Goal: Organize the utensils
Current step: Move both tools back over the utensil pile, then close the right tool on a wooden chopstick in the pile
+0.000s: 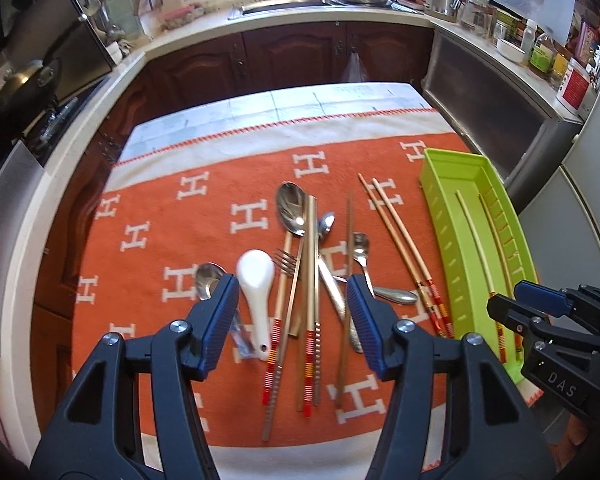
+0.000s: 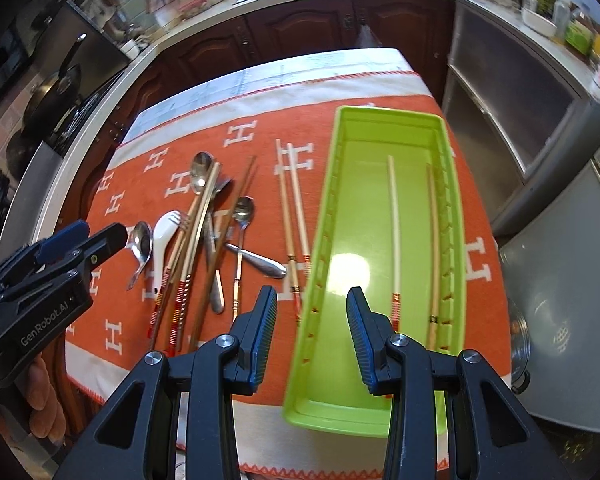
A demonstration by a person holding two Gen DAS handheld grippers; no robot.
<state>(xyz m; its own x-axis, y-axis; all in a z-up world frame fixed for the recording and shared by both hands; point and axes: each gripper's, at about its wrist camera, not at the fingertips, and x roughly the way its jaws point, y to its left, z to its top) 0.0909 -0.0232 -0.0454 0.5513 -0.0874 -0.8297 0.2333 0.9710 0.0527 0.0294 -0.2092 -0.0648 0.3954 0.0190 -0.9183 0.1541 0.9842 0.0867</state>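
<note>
Table cloth [image 1: 188, 236]: orange with white H letters and a pale border, covering the whole table in front of the dark wood kitchen cabinets [image 1: 292, 56].
Green tray [image 2: 364, 380]: long, lime, open on top, sitting on the cloth to the right of the loose cutlery.
Tray contents: two pale chopsticks [image 2: 394, 216] lying lengthwise, well apart from each other, one near the middle and one along the right wall.
Left gripper [image 1: 292, 316]: and there it is above the pile, tilted down, jaws well apart, nothing between the blue pads; the pile shows through the gap.
Right gripper [image 2: 313, 332]: over the near end of the tray, jaws parted to a middling gap and empty; the tray's left wall shows between the pads.
Utensil pile: in the middle of the cloth, several chopsticks with red-striped ends [image 1: 310, 280] crossing over metal pieces.
Pair of chopsticks [image 1: 396, 240]: side by side on the cloth between the pile and the tray.
Large metal spoon [image 1: 292, 208]: bowl at the far end of the pile, partly under a chopstick.
White ceramic spoon [image 1: 256, 284]: left of the pile, handle towards the camera.
Small metal spoons: one just left of the white spoon [image 2: 140, 240], two more on the pile's right side [image 1: 360, 244].
Fork [image 1: 284, 260]: tines poking out beside the white spoon, handle hidden under chopsticks.
</note>
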